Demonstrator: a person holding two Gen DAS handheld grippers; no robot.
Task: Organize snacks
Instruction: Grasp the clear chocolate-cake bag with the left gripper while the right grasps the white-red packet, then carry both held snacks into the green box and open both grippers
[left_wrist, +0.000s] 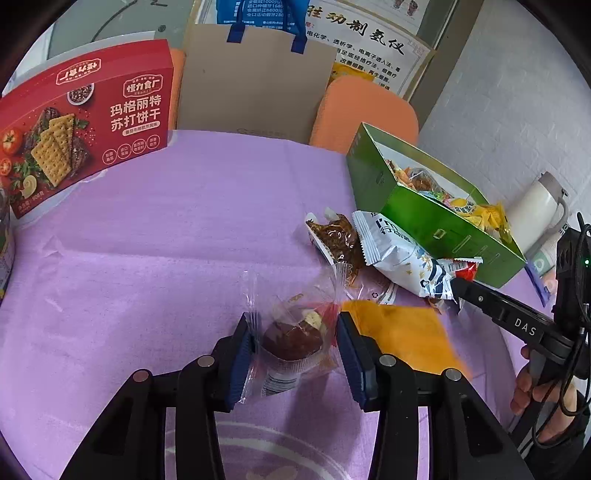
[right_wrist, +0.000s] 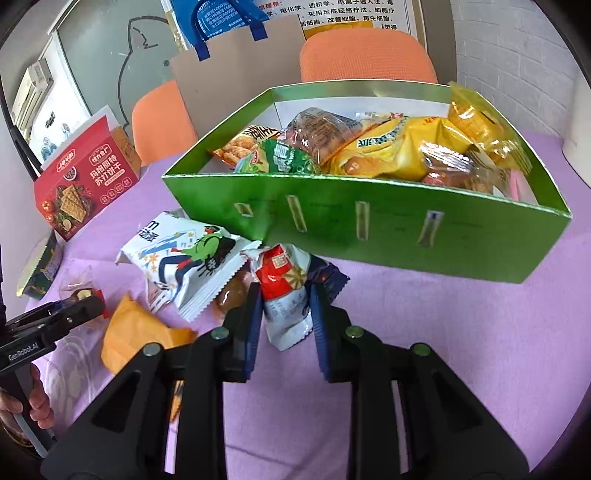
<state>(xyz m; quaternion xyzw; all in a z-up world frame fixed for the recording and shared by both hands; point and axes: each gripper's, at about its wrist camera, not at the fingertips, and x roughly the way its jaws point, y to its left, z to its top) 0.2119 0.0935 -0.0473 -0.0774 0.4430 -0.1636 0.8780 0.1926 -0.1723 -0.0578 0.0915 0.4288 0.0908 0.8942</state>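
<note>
A purple tablecloth (left_wrist: 147, 240) covers the table. At its far right edge stands the green box (right_wrist: 369, 221), open-topped and heaped with snack packets. At the far left edge a red cracker box (left_wrist: 88, 122) stands upright. Just in front of the green box lies a loose cluster: a white illustrated packet (right_wrist: 184, 258), an orange-yellow packet (left_wrist: 402, 332) and a brown clear-wrapped snack (left_wrist: 340, 240). The right gripper (right_wrist: 286, 314) is clamped on a small red-and-white packet (right_wrist: 284, 288) beside the white one, pads pressing both sides. The left gripper (left_wrist: 295, 343) has its pads against the clear wrapper of a brown muffin (left_wrist: 293, 339) near the cloth's middle, holding it.
</note>
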